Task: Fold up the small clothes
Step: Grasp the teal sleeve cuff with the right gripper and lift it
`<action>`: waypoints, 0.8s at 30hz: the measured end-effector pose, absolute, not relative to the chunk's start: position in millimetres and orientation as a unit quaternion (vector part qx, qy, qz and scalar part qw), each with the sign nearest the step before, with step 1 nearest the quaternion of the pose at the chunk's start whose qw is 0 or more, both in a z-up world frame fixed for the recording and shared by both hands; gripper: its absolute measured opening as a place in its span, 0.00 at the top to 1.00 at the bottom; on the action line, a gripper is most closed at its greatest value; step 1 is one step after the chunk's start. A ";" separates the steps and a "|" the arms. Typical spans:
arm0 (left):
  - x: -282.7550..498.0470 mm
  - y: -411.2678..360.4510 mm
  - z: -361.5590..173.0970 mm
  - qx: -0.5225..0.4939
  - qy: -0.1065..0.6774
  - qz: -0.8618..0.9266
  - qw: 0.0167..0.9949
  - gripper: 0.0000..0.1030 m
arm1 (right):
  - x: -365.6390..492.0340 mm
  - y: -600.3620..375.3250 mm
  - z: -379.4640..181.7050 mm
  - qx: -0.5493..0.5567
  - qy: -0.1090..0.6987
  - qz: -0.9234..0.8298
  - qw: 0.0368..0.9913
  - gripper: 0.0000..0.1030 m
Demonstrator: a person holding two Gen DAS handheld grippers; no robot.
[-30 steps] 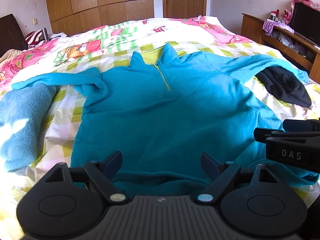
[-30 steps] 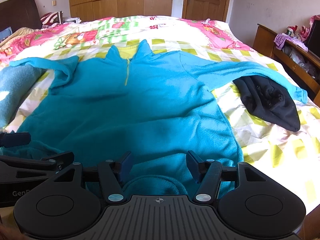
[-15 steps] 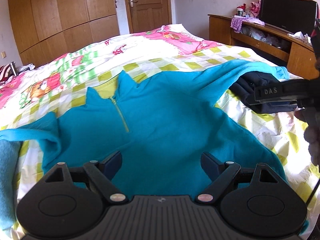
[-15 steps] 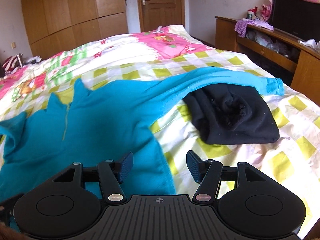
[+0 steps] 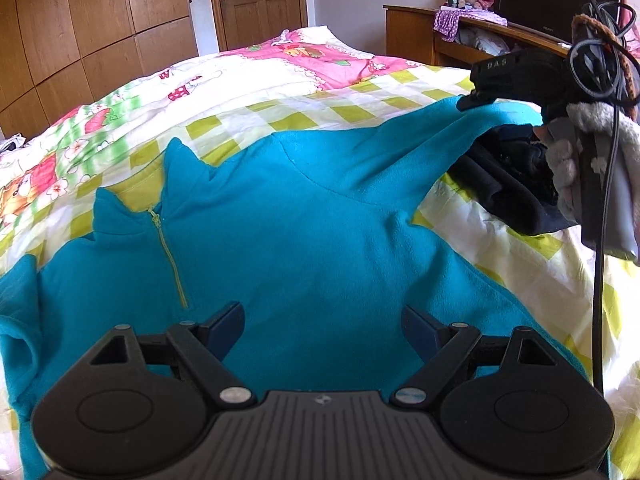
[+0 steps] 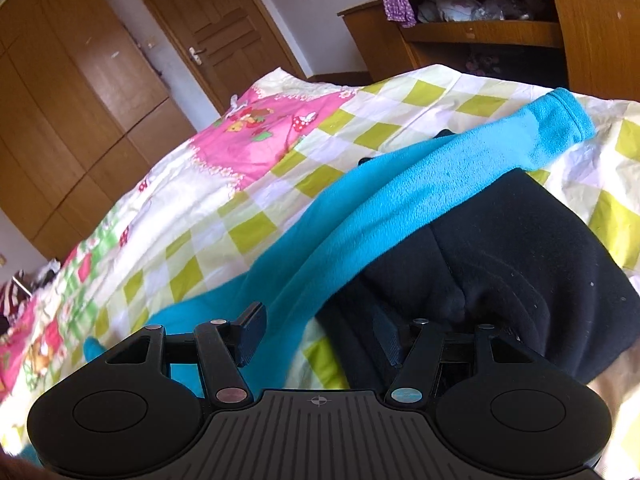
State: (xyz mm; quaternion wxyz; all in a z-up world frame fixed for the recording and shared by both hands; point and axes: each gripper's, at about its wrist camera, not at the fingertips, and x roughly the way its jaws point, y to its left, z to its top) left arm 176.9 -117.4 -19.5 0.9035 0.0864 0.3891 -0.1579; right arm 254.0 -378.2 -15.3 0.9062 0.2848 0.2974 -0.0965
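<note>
A teal fleece pullover (image 5: 312, 240) with a yellow zip lies spread face up on the bed. My left gripper (image 5: 322, 326) is open and empty above its lower body. My right gripper (image 6: 318, 334) is open, its jaws on either side of the pullover's right sleeve (image 6: 400, 200), which drapes over a black garment (image 6: 520, 260). The right gripper also shows in the left wrist view (image 5: 516, 80), above the sleeve near its cuff end.
The bed has a checked yellow, white and pink quilt (image 5: 280, 80). A wooden sideboard (image 6: 500, 20) with clutter stands to the right of the bed. A wardrobe (image 5: 80, 40) and a door (image 5: 256, 0) lie beyond it. A cable (image 5: 600, 240) hangs at the right.
Both grippers moved forward and to the right over the pullover. The right gripper turned and closed in on the right sleeve, which now lies between its open jaws.
</note>
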 end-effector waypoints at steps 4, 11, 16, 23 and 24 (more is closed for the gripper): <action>179.0 -122.5 -34.5 0.086 0.407 -0.170 0.894 0.06 | 266.3 -394.4 -20.1 0.320 0.266 -0.112 0.902 0.43; 181.3 -127.0 -43.3 0.084 0.416 -0.175 0.888 0.06 | 279.5 -416.0 -26.4 0.365 0.227 -0.162 0.888 0.42; 186.1 -129.0 -41.9 0.081 0.413 -0.176 0.890 0.06 | 284.0 -443.8 -38.2 0.437 0.200 -0.179 0.858 0.53; 192.3 -123.8 -41.9 0.067 0.405 -0.182 0.894 0.06 | 274.0 -461.9 -29.1 0.448 0.173 -0.193 0.856 0.85; 192.8 -119.4 -40.6 0.063 0.402 -0.180 0.896 0.06 | 275.1 -460.0 -25.6 0.442 0.172 -0.191 0.859 0.87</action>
